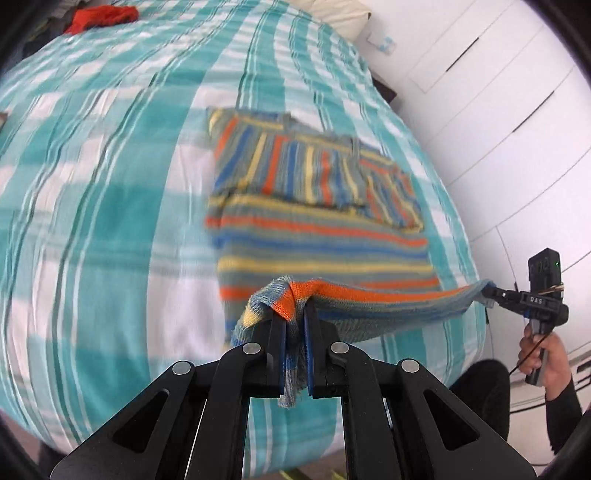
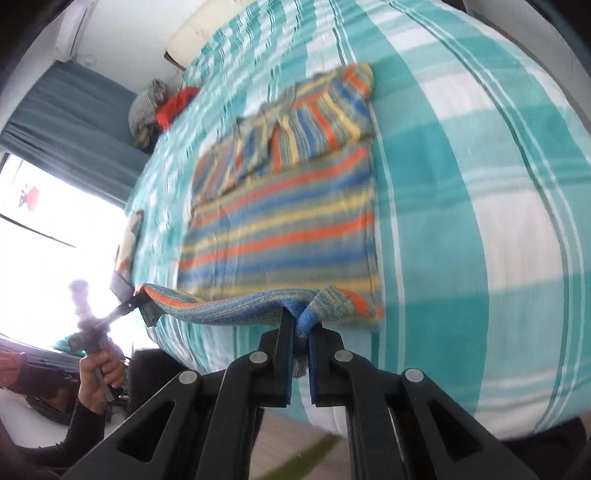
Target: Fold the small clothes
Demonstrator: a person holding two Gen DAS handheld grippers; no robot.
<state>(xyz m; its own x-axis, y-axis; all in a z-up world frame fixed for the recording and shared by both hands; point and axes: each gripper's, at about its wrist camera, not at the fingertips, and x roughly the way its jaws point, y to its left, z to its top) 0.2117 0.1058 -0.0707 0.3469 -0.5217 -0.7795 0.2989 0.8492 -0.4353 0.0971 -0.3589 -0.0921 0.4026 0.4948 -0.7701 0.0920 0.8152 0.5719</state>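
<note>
Near the bottom centre of the left wrist view, the left gripper (image 1: 293,314) has its fingers clenched on one corner of the striped sweater's (image 1: 321,236) near hem, a wad of knit bunched between the pads. At the right edge of that view the right gripper (image 1: 489,295), held in a hand (image 1: 543,354), pinches the other hem corner; the right wrist view confirms it, with the right gripper (image 2: 303,325) closed on a fold of blue and grey knit. The hem hangs as a taut band between the two, raised just off the bed (image 1: 92,221).

The rest of the sweater lies flat on the checked teal and white bedcover, in the middle of both views. Both sleeves look already folded in across the chest, their stripes running crosswise to the body's. So the side folds seem done, and the step in hand appears to be carrying the hem up toward the collar to halve the body. Left to do, as I judge it: lay that fold down, smooth it, perhaps fold once more.

No basket or box shows. A red garment (image 1: 103,16) lies at the upper left of the left wrist view, beside a loose heap of other clothes (image 2: 147,107) probably waiting their turn.
</note>
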